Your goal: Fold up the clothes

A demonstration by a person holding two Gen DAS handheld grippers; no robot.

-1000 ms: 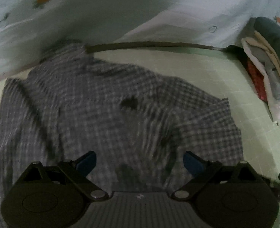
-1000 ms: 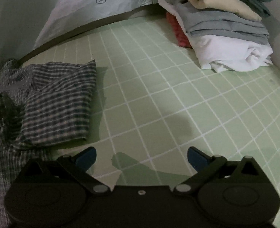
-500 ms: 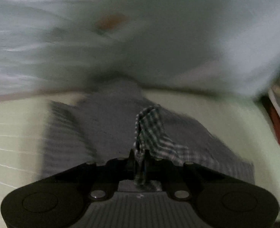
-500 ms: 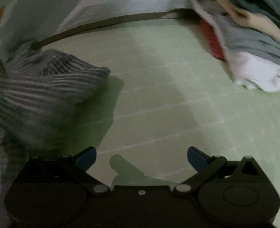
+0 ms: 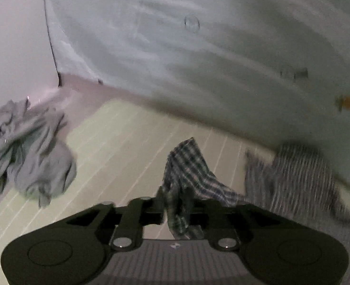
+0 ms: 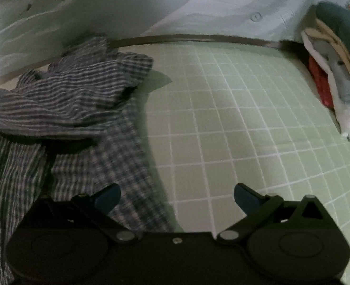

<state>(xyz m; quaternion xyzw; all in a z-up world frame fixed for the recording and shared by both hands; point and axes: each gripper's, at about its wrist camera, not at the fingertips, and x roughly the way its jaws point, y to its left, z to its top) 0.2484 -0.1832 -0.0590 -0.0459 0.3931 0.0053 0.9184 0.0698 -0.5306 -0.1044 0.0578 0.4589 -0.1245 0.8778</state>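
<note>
Left to right: a crumpled grey garment (image 5: 30, 152) lies loose at the far left edge of the green gridded mat (image 5: 127, 142), unfolded. Left gripper (image 5: 176, 211): jaws clenched on a pinch of the checked shirt (image 5: 189, 166), the cloth standing up in a peak from the grip and trailing off to the right, blurred. Checked shirt in the right view (image 6: 75, 99): it lies at the left and rear of the mat, against the pale draped sheet (image 6: 151, 7), one part doubled over the rest in a rumpled flap, the lower part spread flat beneath. Right gripper (image 6: 175, 196): jaws released and wide, holding nothing, over the shirt's right edge and bare mat. Step in hand, as judged: a fold of the shirt, the left gripper carrying a lifted edge or corner; which part it holds cannot be told. Next move calls for the held cloth to be laid flat and square over the body, with the free gripper pinning or smoothing the rumpled flap. Far right: a pile (image 6: 336, 59) of folded clothes, well apart from the shirt. In the way: the sheet crowding the shirt's rear edge; otherwise the mat between shirt and pile is open.
</note>
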